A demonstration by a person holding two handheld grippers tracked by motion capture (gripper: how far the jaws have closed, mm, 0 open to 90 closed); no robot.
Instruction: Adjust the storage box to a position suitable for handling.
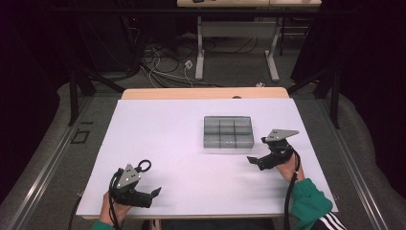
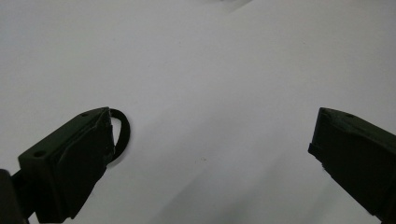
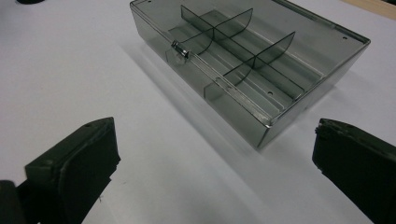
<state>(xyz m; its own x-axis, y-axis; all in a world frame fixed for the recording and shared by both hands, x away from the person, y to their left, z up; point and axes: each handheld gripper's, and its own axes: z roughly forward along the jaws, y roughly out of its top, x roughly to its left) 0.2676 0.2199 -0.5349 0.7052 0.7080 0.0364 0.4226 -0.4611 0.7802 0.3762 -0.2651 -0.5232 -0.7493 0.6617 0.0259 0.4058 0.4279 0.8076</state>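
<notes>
My right gripper gapes wide, the closed smoky compartment box at its 11 o'clock. My left gripper is wide too, a black ring beside its jaw.

Bright, even light on the white table (dark surroundings), soft shadows, near fingers blurred.

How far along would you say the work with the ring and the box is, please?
Nothing looks done: the smoky clear plastic divider box sits latched shut. In hand: the left gripper lies open beside the small black ring, untouched on the white table; the right gripper waits open near the box. Grasping and opening remain.
</notes>
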